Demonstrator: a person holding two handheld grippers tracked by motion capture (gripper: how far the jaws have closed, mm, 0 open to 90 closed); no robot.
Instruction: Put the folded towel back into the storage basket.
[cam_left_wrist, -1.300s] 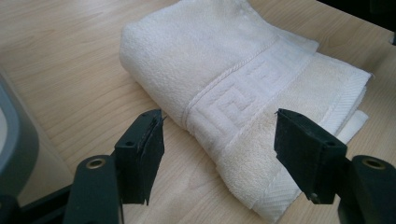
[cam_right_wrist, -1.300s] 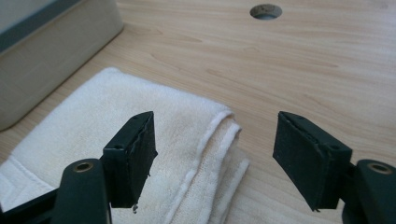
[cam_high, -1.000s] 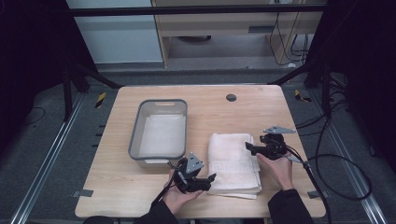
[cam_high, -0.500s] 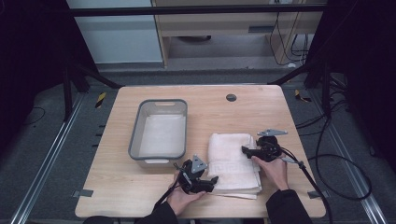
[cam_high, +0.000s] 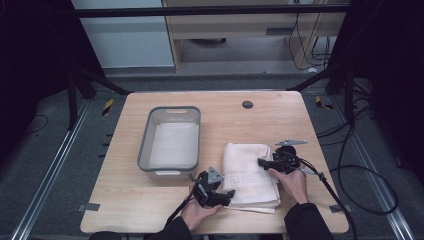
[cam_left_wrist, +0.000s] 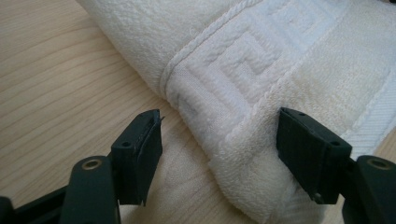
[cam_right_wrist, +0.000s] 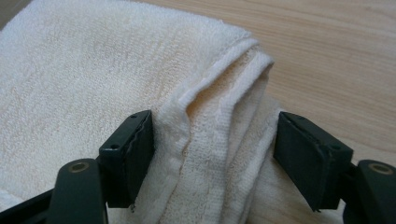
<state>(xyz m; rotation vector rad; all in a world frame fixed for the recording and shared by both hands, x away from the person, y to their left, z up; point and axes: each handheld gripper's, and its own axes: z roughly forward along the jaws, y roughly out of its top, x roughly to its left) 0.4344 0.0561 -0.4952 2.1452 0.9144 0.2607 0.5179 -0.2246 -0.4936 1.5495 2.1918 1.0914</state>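
Observation:
A folded cream towel (cam_high: 248, 172) with a woven key-pattern band lies on the wooden table (cam_high: 150, 210). My left gripper (cam_high: 227, 194) is at the towel's near left corner, open, its jaws straddling the folded corner of the towel (cam_left_wrist: 233, 140). My right gripper (cam_high: 261, 162) is at the towel's right edge, open, its jaws spread to either side of the layered edge of the towel (cam_right_wrist: 210, 135). Neither pair of jaws has closed on the cloth.
A grey plastic tub (cam_high: 171, 140) stands left of the towel, with a pale lining inside. A dark round grommet (cam_high: 247, 104) sits near the table's far edge. Cables (cam_high: 350, 175) trail off the table's right side.
My left gripper has moved right, up to the towel's near left corner. My right gripper has shifted left onto the towel's right edge.

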